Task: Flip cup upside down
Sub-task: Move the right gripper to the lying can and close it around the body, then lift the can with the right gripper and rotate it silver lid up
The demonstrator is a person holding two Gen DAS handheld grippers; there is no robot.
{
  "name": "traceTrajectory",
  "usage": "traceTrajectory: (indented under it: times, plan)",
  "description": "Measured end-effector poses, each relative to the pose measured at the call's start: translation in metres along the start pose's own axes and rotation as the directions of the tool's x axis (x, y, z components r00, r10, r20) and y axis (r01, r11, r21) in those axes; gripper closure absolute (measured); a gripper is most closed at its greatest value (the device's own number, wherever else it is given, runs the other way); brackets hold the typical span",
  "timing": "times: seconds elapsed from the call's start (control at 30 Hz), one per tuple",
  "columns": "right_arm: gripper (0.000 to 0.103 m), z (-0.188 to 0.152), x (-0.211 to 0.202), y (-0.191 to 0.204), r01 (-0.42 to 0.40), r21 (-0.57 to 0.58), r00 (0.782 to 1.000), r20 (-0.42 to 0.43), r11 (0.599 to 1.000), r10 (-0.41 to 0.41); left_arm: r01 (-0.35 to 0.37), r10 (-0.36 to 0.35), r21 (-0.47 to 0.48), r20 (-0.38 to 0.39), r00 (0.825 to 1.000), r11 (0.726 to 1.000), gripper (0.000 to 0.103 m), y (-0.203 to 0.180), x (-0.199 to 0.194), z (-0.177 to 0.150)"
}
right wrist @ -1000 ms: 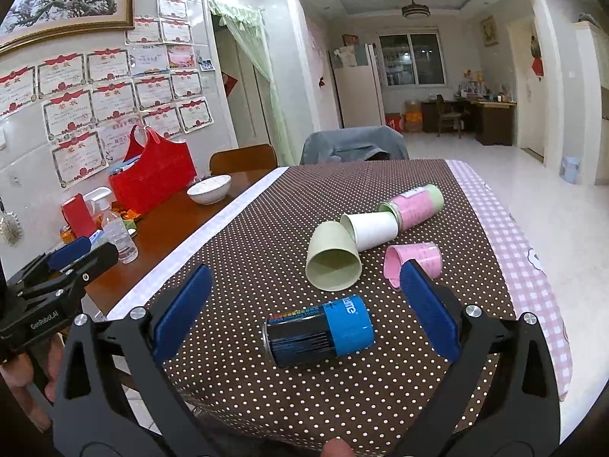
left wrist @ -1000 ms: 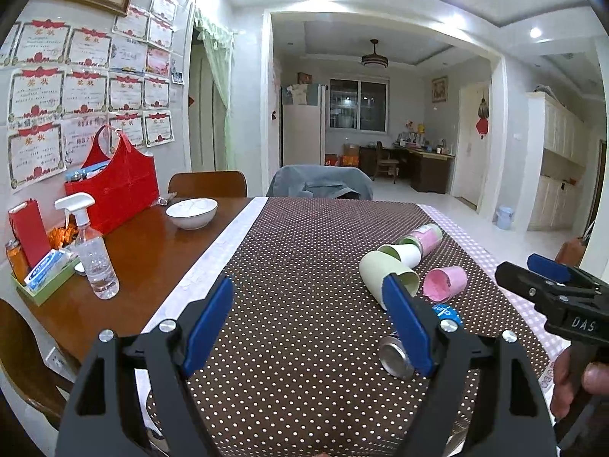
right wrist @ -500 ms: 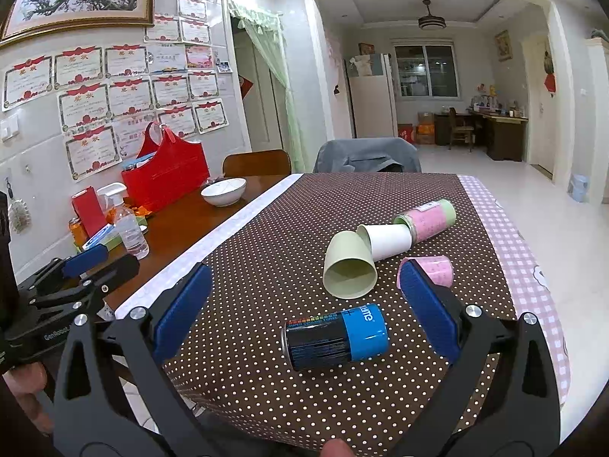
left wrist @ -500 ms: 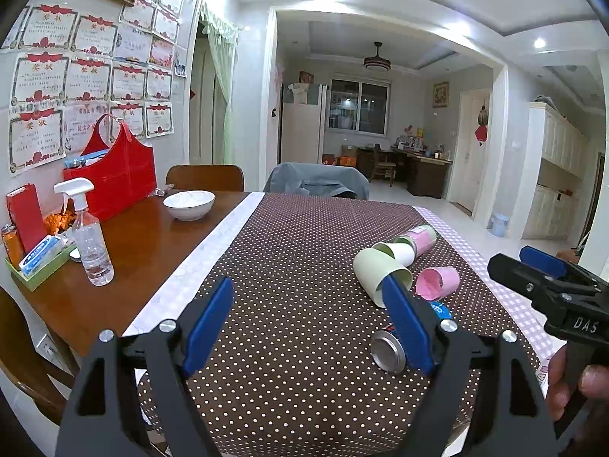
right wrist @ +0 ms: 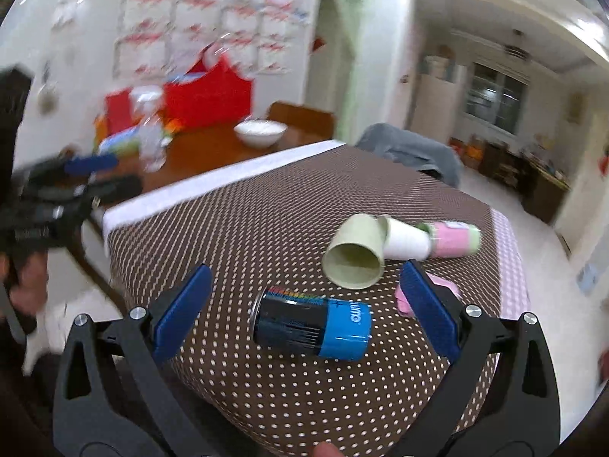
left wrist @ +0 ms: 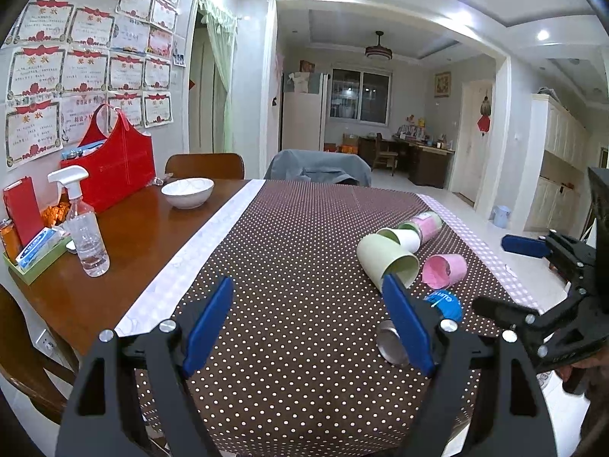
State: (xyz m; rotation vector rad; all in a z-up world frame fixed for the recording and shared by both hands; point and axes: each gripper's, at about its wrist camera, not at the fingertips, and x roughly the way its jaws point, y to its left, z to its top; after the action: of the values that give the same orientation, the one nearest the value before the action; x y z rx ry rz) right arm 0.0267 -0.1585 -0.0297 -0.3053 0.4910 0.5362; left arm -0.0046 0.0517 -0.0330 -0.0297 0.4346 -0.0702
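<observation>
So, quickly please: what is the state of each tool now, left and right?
Left tool: open, holding nothing.
Right tool: open, holding nothing; the blue-and-black can lies on the table between its fingers.

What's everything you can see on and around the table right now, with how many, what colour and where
green cup: 1, pale green, on its side, mid tablecloth
white cup: 1, white, on its side, beside the green cup
pink tumbler: 1, pink with green ends, on its side, behind the white cup
pink cup: 1, pink, on its side, toward the table's right edge
can: 1, black and blue, on its side, near edge
tablecloth: 1, brown with white dots
bowl: 1, white, bare wood
spray bottle: 1, clear, left edge
bag: 1, red, by wall
left gripper: 1, black, blue fingers, open
right gripper: 1, black, blue fingers, open around the can
</observation>
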Motion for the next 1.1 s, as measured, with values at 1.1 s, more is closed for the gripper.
traceTrajectory:
  times: [1.1]
  plan:
    - [0.024,-0.024,0.133,0.027,-0.582,-0.599,0.761,-0.64,0.55,0.108,-0.037,0.038,0.007,-0.238,0.971,0.999,0.024,0.009,0.108,-0.022]
